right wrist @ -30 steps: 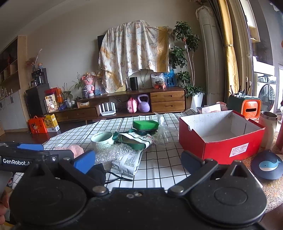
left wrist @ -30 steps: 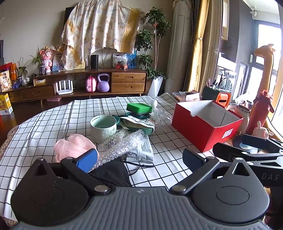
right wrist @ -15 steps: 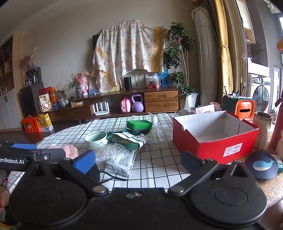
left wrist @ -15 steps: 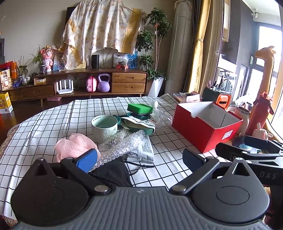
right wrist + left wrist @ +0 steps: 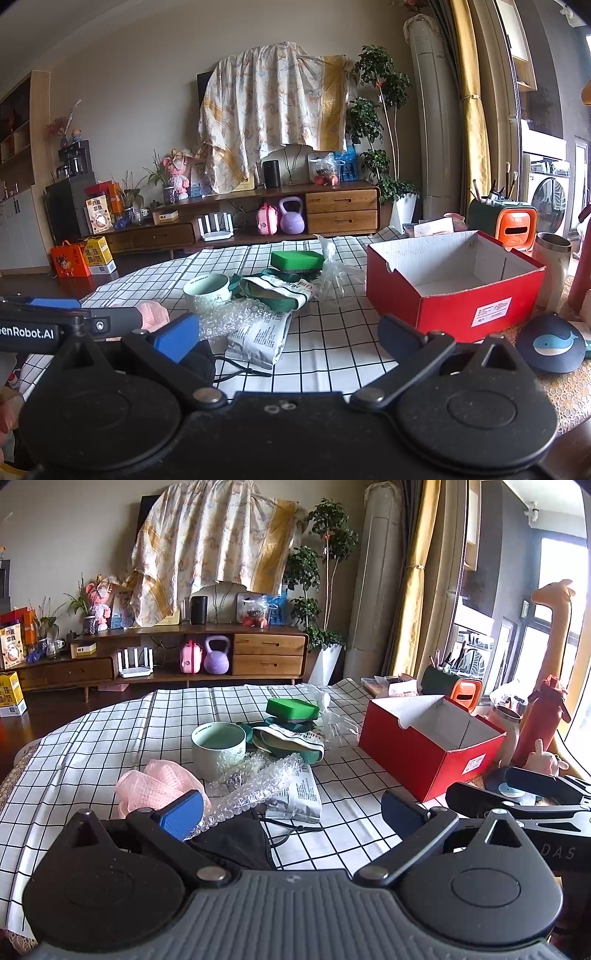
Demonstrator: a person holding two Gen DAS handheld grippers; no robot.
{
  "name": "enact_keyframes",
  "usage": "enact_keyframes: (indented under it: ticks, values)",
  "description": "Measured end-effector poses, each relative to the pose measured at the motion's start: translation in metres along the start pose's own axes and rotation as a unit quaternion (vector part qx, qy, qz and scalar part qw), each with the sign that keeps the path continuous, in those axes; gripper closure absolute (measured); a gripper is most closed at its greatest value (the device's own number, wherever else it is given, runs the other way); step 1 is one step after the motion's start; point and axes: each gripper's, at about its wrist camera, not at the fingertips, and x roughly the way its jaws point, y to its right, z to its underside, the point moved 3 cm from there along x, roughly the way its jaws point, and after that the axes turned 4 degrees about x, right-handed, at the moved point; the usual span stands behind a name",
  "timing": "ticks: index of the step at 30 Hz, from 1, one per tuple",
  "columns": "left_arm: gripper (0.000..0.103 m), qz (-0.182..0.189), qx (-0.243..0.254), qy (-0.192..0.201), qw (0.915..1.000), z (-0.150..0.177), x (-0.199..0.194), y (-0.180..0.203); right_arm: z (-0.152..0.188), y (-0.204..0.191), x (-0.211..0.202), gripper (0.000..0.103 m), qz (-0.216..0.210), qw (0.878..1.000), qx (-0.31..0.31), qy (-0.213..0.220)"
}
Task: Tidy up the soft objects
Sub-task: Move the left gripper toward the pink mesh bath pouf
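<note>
Two grippers' fingers (image 5: pixel 402 808) spread, bare tablecloth (image 5: pixel 354 834) between; red box (image 5: pixel 428 753) right

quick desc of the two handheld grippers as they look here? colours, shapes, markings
The left gripper: grey ribbed body, two round black pivot housings, black linkage arms with silver pins, blue finger pads. The right gripper: same layout, but the body is black. In the right wrist view the left unit's side reads "enRobot.AI" in white; in the left wrist view the right unit's side reads "DAS". No cables visible.

Table with grid cloth (image 5: pixel 110 738): red box (image 5: pixel 417 760) at right; mug (image 5: pixel 218 747), pink pouf (image 5: pixel 159 782), bubble wrap (image 5: pixel 255 786), black mask (image 5: pixel 236 840) centre-left.
</note>
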Motion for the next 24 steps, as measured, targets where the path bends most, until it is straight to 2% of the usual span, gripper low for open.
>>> enact_keyframes:
  ticks: [15, 24]
  values:
    - [0.0, 0.004, -0.019, 0.004, 0.9998, -0.001, -0.002, -0.01, 0.0, -0.006, 0.001, 0.0, -0.006, 1.0, -0.008, -0.007]
    - [0.0, 0.005, -0.027, 0.005, 0.9996, 0.001, 0.001, -0.018, -0.001, -0.016, 0.007, 0.0, -0.022, 0.999, -0.025, -0.025]
